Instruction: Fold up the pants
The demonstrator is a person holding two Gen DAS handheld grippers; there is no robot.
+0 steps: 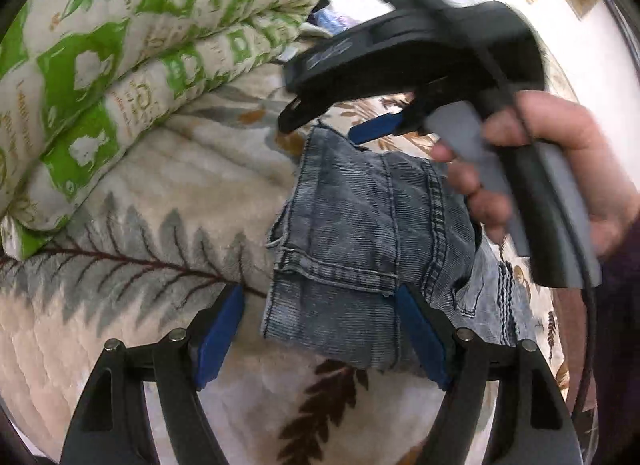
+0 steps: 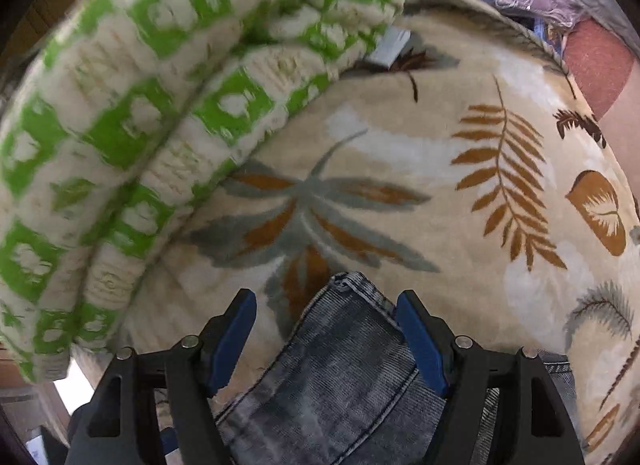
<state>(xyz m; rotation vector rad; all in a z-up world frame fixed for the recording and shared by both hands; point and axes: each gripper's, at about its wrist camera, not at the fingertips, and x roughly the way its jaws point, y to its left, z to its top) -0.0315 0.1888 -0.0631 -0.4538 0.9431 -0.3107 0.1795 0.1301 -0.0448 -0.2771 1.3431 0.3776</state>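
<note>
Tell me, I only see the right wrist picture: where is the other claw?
Observer: The left claw is open at the near edge of the jeans, facing your right claw.
Kid: Are the jeans folded up?
Observer: Yes, they lie as a short, layered bundle on the leaf blanket.
Kid: Who holds my claw?
Observer: A hand grips its grey handle.
</note>
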